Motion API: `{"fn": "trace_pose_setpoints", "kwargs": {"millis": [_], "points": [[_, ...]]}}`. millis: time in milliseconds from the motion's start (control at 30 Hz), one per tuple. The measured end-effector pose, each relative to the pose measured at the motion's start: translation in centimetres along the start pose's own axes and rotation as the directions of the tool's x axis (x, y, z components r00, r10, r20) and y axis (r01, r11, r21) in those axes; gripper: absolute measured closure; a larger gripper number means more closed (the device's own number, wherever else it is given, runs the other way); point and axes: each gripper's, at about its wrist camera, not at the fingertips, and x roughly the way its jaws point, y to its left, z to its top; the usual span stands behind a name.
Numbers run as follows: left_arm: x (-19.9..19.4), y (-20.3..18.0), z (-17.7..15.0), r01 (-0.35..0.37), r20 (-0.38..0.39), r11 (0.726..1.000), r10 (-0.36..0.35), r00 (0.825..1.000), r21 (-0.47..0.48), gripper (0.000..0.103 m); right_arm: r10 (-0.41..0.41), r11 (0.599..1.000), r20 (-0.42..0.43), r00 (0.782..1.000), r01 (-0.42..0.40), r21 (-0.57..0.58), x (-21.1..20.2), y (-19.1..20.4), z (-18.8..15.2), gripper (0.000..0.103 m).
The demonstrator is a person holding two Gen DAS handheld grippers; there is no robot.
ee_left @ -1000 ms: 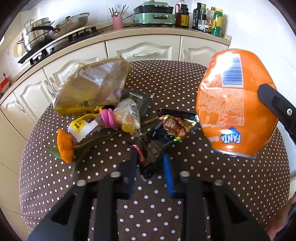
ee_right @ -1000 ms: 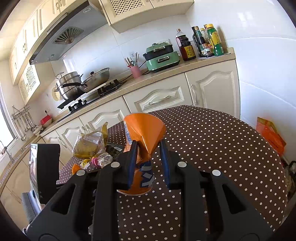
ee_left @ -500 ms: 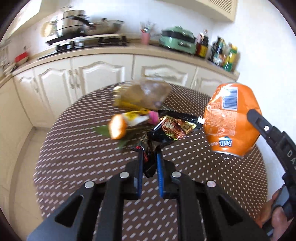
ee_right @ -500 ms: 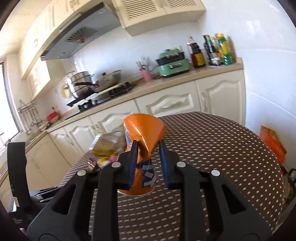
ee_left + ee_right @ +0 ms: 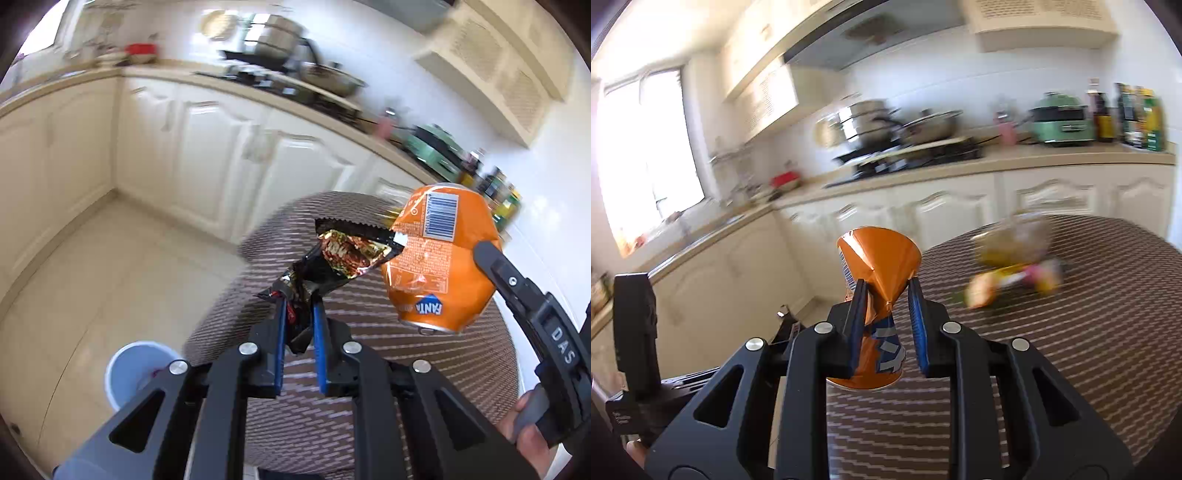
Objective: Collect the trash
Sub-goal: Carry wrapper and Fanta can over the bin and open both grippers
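My left gripper [image 5: 298, 314] is shut on the lower end of a black snack wrapper [image 5: 332, 258], held in the air over the left edge of the round table [image 5: 351, 387]. Its torn top shows a shiny printed inside. My right gripper [image 5: 884, 314] is shut on the pinched waist of a crushed orange Fanta can [image 5: 879, 273], also lifted above the table; the same can [image 5: 439, 258] hangs at the right of the left wrist view. A pale blue bin [image 5: 136, 373] stands on the floor, low at the left beside the table.
More litter lies blurred on the brown dotted tablecloth: a clear plastic bag [image 5: 1012, 240] and a yellow and pink heap [image 5: 1015, 280]. White kitchen cabinets [image 5: 221, 155] with a stove and pans run behind. Open tiled floor [image 5: 92, 277] spreads left of the table.
Both grippers have lifted their loads off the table and swung left, away from the litter pile. The floor and blue bin have come into the left wrist view.
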Motion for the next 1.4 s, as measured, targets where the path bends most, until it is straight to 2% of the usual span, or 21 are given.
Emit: {"fn": "trace_pose_setpoints", "kwargs": {"millis": [167, 300, 500, 600, 733, 933, 1033, 1267, 1400], "points": [[-1.1, 8.6, -1.5, -0.092, -0.009, 0.988, 0.091, 0.996, -0.122, 0.090, 0.087, 0.993, -0.091, 0.992, -0.094, -0.073, 3.9, 6.6, -3.1, 0.080], [-0.2, 14.7, -3.3, -0.167, -0.059, 0.965, 0.159, 0.986, -0.203, 0.090, 0.123, 0.980, -0.206, 0.971, -0.152, -0.130, 8.2, 11.4, -7.2, 0.081], [3.2, 21.6, -6.8, -0.267, -0.173, 0.919, 0.224, 0.959, -0.291, 0.090, 0.111, 0.964, -0.374, 0.921, -0.191, -0.183, 14.7, 15.6, -14.3, 0.081], [5.6, 24.6, -8.5, -0.301, -0.234, 0.896, 0.232, 0.944, -0.325, 0.090, 0.109, 0.968, -0.446, 0.889, -0.197, -0.157, 18.0, 15.9, -17.4, 0.081], [7.8, 26.9, -9.7, -0.349, -0.285, 0.876, 0.259, 0.923, -0.332, 0.090, 0.120, 0.969, -0.514, 0.850, -0.212, -0.124, 21.5, 16.1, -20.0, 0.081], [10.3, 29.0, -10.6, -0.368, -0.332, 0.863, 0.254, 0.908, -0.346, 0.090, 0.129, 0.971, -0.560, 0.818, -0.219, -0.096, 24.8, 16.2, -22.5, 0.080], [11.3, 28.8, -11.1, -0.372, -0.351, 0.863, 0.250, 0.902, -0.341, 0.090, 0.119, 0.975, -0.571, 0.812, -0.205, -0.088, 25.4, 15.8, -22.8, 0.080], [13.1, 28.6, -12.1, -0.378, -0.394, 0.867, 0.239, 0.887, -0.325, 0.089, 0.079, 0.977, -0.569, 0.818, -0.176, -0.117, 25.2, 14.8, -22.8, 0.080], [13.6, 28.2, -11.8, -0.372, -0.395, 0.873, 0.235, 0.888, -0.315, 0.088, 0.070, 0.979, -0.562, 0.824, -0.166, -0.122, 25.0, 14.5, -22.6, 0.080]]}}
